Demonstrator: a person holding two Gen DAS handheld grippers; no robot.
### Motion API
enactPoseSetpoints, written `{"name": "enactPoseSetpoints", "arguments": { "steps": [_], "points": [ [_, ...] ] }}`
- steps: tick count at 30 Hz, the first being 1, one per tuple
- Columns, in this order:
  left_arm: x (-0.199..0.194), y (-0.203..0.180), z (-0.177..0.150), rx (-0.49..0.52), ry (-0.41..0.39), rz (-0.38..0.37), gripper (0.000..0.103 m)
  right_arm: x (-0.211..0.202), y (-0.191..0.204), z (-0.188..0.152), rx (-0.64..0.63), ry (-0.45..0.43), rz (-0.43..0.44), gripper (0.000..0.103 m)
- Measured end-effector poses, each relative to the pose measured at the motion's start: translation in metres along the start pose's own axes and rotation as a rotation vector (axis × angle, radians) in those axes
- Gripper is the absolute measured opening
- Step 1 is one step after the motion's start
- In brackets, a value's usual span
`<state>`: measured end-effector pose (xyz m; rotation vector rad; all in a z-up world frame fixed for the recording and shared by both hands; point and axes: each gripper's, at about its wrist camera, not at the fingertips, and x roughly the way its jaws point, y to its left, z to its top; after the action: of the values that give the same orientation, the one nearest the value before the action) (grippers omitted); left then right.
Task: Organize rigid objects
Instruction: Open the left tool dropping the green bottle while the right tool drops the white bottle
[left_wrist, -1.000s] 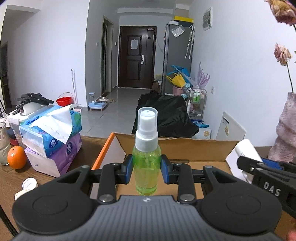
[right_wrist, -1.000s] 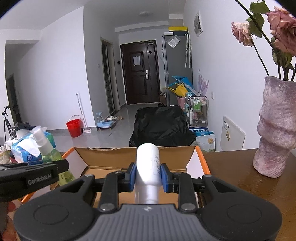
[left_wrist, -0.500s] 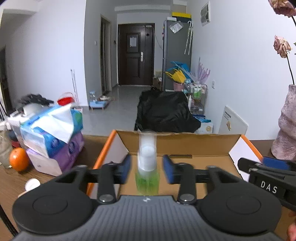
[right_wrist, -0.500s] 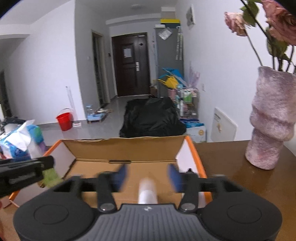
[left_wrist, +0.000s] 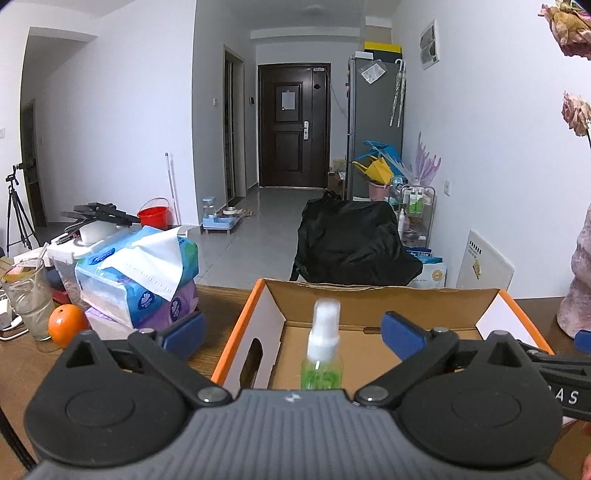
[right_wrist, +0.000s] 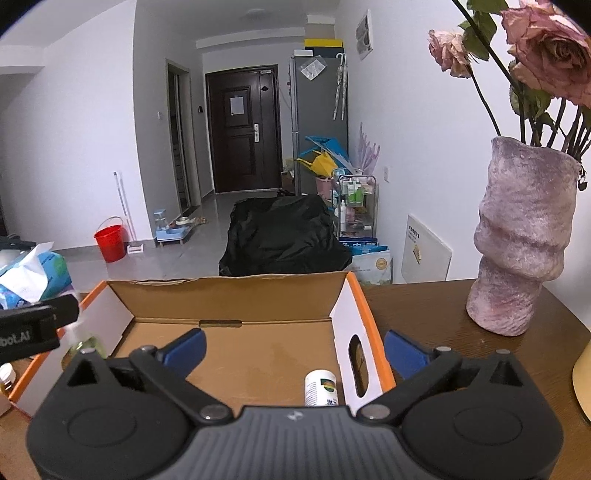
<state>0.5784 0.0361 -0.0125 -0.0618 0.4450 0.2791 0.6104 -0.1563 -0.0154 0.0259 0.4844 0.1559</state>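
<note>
Both grippers' fingers were opening wide, touching nothing: left gripper (left_wrist: 293, 332) around the green bottle (left_wrist: 320, 354), right gripper (right_wrist: 293, 349) with the white bottle (right_wrist: 320, 387) at 6 o'clock in the box (right_wrist: 229, 295).

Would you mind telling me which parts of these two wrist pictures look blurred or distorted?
Left wrist view: the green spray bottle is smeared by motion blur, while the cardboard box around it stays sharp; fisheye bends the walls. Right wrist view: the white bottle is crisp, the spray bottle at the left edge is a faint blur, and the vase bows toward the frame edge.
</note>
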Motion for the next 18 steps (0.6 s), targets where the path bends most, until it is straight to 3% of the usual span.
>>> {"name": "enactPoseSetpoints", "arguments": {
  "steps": [18],
  "points": [
    [-0.056, 0.013, -0.008, -0.004, -0.028, -0.03, 0.103, -0.064, 0.001, -0.014, -0.05, -0.064, 0.041, 0.103]
  ]
}}
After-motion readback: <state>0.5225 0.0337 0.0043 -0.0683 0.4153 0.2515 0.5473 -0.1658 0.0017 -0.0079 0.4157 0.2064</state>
